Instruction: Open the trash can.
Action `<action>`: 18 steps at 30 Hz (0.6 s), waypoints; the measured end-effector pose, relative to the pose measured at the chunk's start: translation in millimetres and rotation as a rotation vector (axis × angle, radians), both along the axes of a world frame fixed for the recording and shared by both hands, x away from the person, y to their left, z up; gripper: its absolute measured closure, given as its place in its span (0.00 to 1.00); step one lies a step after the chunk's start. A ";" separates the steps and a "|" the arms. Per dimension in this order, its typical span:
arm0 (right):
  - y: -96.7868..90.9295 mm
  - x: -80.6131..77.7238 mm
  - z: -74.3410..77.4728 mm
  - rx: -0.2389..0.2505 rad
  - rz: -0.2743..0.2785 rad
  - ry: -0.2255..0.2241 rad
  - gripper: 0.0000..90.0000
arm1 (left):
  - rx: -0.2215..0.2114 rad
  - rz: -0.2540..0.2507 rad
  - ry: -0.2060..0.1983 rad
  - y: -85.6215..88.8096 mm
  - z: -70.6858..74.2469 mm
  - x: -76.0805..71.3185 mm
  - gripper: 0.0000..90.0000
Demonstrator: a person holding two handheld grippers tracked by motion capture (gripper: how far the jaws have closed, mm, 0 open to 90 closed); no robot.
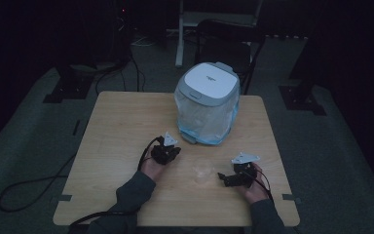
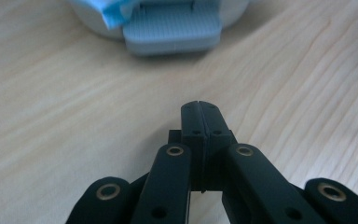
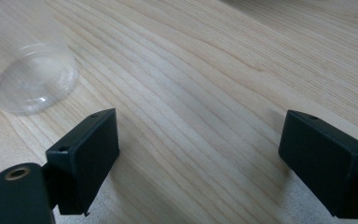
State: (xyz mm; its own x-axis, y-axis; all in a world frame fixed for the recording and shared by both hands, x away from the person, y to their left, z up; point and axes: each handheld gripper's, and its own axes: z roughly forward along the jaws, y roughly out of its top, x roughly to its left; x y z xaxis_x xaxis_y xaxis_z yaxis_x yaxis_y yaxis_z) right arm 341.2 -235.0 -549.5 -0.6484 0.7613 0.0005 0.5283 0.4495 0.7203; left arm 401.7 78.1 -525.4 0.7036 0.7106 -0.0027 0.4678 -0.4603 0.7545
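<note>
A white-lidded pedal bin (image 1: 208, 102) lined with a clear and blue bag stands at the table's far middle. Its grey foot pedal (image 2: 172, 32) lies just ahead of my left gripper (image 2: 199, 106), whose jaws are pressed together with nothing between them. In the high view the left gripper (image 1: 168, 148) sits just left of the bin's base. A clear plastic cup (image 1: 203, 171) rests on the table between the two hands. My right gripper (image 3: 198, 140) is open wide over bare wood, with the cup (image 3: 36, 77) off to its upper left; from above the right gripper (image 1: 226, 179) points left toward the cup.
The light wooden table (image 1: 117, 126) stands in a dim room. A dark chair (image 1: 229, 39) is behind the bin. Black cables (image 1: 34, 187) trail over the floor at the left, and table legs and stands are around.
</note>
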 end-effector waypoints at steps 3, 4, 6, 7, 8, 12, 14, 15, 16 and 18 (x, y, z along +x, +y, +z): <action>0.0 0.0 0.0 0.000 0.000 0.000 0.13 | -0.009 0.005 -0.006 -4.3 5.0 4.3 1.00; 0.0 0.0 0.0 0.000 0.000 0.000 0.13 | -0.012 0.009 -0.008 -5.3 7.0 5.6 1.00; 0.0 0.0 0.0 0.000 0.000 0.000 0.13 | -0.030 0.016 -0.013 -8.9 10.3 8.2 1.00; 0.0 0.0 0.0 0.000 0.000 0.000 0.13 | -0.037 0.017 -0.016 -11.3 11.4 9.7 1.00; 0.0 0.0 0.0 0.000 0.000 0.000 0.13 | -0.033 0.014 -0.021 -14.5 12.5 11.8 1.00; 0.0 0.0 0.0 0.000 0.000 0.000 0.13 | -0.028 0.018 -0.024 -21.7 12.8 18.7 1.00; 0.0 0.0 0.0 0.000 0.000 0.000 0.13 | -0.024 0.020 -0.027 -23.2 12.3 20.8 1.00; 0.0 0.0 0.0 0.000 0.000 0.001 0.13 | -0.022 0.020 -0.029 -23.4 12.2 21.7 1.00; 0.0 0.0 0.0 0.000 0.000 0.001 0.13 | -0.020 0.026 -0.032 -24.0 11.9 22.9 1.00; 0.0 0.0 0.0 0.000 0.000 0.001 0.13 | -0.017 0.029 -0.036 -24.8 11.9 25.1 1.00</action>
State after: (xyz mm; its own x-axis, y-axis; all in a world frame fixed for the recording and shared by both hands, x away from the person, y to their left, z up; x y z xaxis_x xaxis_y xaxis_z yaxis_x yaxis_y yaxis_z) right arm 341.2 -234.9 -549.5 -0.6482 0.7615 0.0007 0.5288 0.4495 0.7199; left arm 426.8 53.3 -513.4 0.6826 0.7307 0.0098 0.4532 -0.4339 0.7787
